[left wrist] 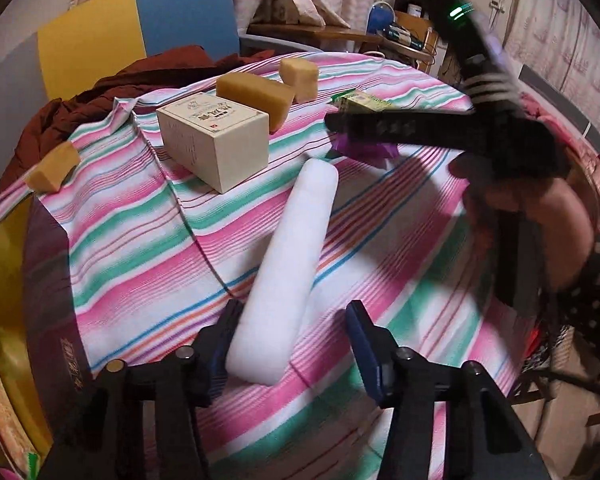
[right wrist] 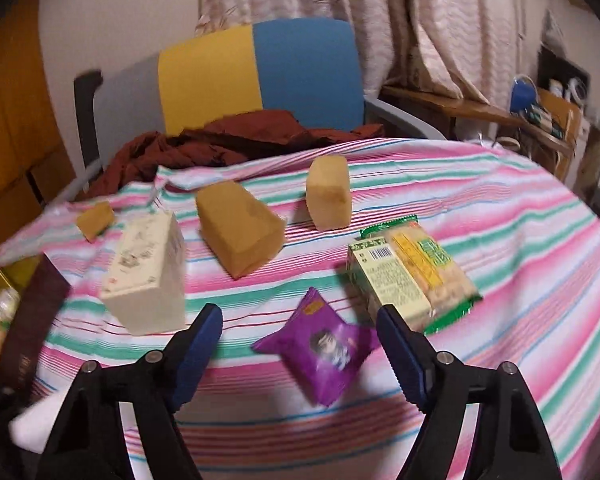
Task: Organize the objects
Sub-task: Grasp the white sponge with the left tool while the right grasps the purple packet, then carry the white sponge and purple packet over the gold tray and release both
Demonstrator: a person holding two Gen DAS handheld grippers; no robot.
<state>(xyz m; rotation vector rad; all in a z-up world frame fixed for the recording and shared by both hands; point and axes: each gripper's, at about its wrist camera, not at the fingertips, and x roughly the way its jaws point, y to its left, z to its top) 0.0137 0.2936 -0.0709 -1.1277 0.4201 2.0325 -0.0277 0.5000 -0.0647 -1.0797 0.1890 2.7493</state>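
Sorting step under way, two pickups being set up at once. Left tongs (left wrist: 292, 344) down over the near end of the white foam roll (left wrist: 284, 264), which lies slanted on the striped tabletop (left wrist: 140, 264); left pad against the roll's side, right pad apart from it, so no grip yet, jaws moderately wide. Right tongs (right wrist: 300, 344) wide and empty, hovering just short of the purple snack packet (right wrist: 320, 356), which lies flat between the fingertips in that view. Close by: green cracker pack (right wrist: 412, 276) just right of the packet, cream box (left wrist: 214, 140) beyond the roll, yellow sponge blocks (right wrist: 240, 232) farther back. A dark box (left wrist: 48, 292) at the left edge, probably the place for collecting.

Next move, by judgement: close left tongs squarely across the roll, gently, since foam squashes and may pivot; lower right tongs around the packet before closing.
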